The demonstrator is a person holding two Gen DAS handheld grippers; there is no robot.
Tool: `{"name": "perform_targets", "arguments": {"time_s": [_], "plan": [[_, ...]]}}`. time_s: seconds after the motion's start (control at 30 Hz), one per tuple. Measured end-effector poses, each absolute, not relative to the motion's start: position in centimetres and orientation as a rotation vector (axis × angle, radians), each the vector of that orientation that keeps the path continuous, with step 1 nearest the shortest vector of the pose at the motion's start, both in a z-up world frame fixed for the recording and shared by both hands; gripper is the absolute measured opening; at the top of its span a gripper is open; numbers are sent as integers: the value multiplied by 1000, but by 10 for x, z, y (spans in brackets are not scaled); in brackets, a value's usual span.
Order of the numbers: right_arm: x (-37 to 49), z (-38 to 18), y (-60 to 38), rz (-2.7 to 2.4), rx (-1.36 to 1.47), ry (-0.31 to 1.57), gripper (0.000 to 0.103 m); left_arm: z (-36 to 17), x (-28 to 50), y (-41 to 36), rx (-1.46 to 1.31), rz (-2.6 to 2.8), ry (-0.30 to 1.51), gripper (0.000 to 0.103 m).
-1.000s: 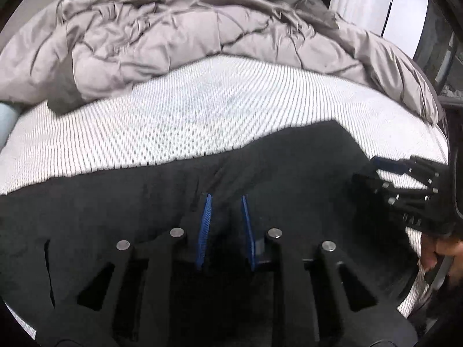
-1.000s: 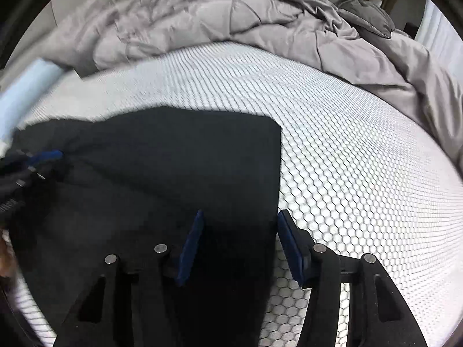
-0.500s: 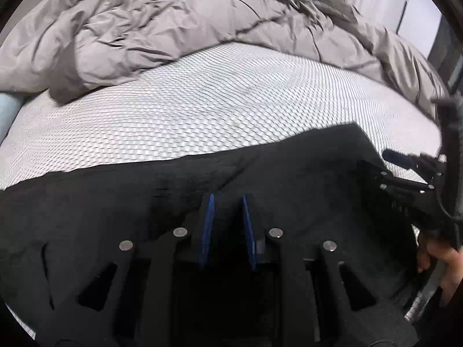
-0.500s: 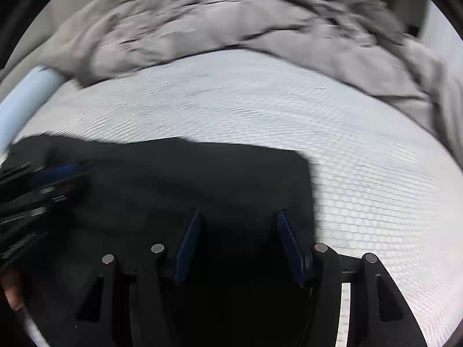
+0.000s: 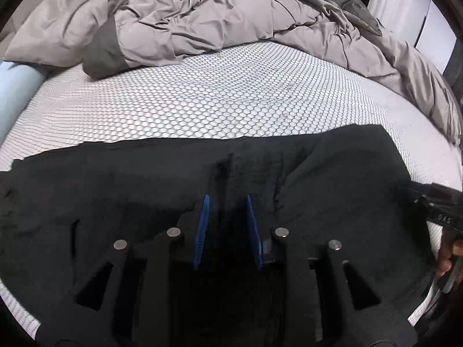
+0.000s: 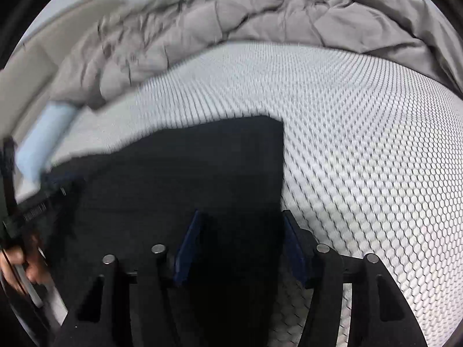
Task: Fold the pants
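Currently, soft, limp black pants [image 5: 173, 190] lie on the honeycomb-patterned bed [image 5: 231, 101]. Left tool [image 5: 227, 217] is opening, right tool [image 6: 241, 240] closing; both straddle fabric. Best gripped along edges.

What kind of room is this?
Probably a bedroom: a rumpled grey duvet lies heaped on a mattress with a honeycomb cover, and black pants are spread across it.

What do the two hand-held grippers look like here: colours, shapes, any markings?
Both match. The left hand-held gripper has matte black angular finger arms with triangular cut-outs, round silver pins and ribbed blue pads. The right hand-held gripper has the same build with darker-looking blue pads. Its body shows small white lettering in the left view, too small to read reliably.
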State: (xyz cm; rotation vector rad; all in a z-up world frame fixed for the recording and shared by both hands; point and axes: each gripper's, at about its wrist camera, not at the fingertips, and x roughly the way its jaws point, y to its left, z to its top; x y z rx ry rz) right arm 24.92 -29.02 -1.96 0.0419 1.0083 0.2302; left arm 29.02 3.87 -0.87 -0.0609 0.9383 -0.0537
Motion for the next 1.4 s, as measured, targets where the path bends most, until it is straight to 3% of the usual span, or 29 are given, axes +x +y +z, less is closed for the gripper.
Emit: {"name": "perform_targets", "arguments": {"time_s": [0.07,0.37,0.5,0.67,0.77,1.07,1.27,1.4], "plan": [[239,-17,-293,236,20,1000,42,-6,279,42,-34,-31,922,25],[164,-27,-332,424,181,1025,42,10,183,28,-90,-139,844,25],[130,-32,-319,515,111,1021,42,2,173,-10,-16,-228,860,27],[97,-34,-320,516,65,974,26,-15,173,-19,22,-220,903,29],[85,-30,-318,512,8,958,25,-15,165,-11,9,-220,905,35],[69,-26,-335,543,-3,967,26,-6,159,-4,-9,-217,868,36],[73,-27,-341,550,93,964,27,12,166,-83,18,-370,851,37],[83,-30,-346,540,188,985,27,-4,166,-158,182,-461,872,38]]}}
